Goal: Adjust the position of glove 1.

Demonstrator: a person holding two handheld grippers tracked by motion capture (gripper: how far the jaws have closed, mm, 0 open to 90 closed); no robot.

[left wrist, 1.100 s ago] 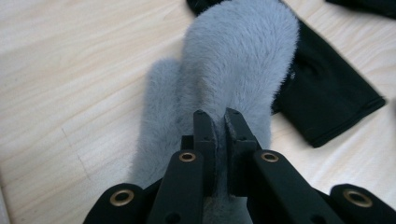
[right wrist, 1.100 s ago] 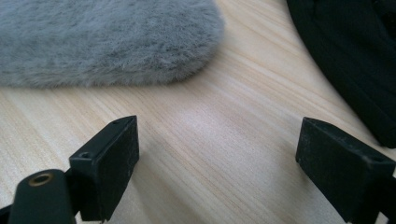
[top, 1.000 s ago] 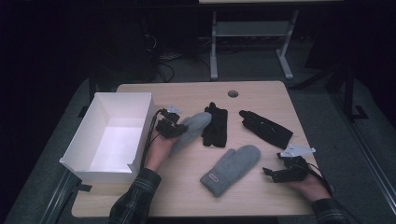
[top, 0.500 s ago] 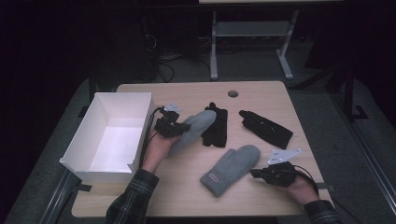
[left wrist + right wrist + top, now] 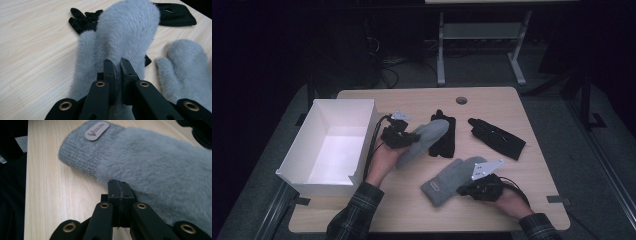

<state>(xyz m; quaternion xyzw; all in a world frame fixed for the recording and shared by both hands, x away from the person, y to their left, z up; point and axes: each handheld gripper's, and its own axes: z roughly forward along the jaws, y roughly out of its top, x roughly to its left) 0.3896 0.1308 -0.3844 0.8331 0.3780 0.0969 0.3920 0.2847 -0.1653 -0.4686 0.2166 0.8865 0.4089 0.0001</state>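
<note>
Fluffy grey mittens — matt wood table

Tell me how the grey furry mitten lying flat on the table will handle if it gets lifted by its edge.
The grey mitten on the table will probably sag: its twin, pinched in the left gripper, droops toward the wood. The long fur looks squashy, so shut jaws may catch only pile and slip. It seems light, and flat enough not to roll.

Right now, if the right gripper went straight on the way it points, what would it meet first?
Probably the grey mitten on the table. The right gripper has its jaws shut, with no clear fur between them, and the tips lie right at the mitten's furry edge, so it would push into that; whether they already touch I cannot tell.
</note>
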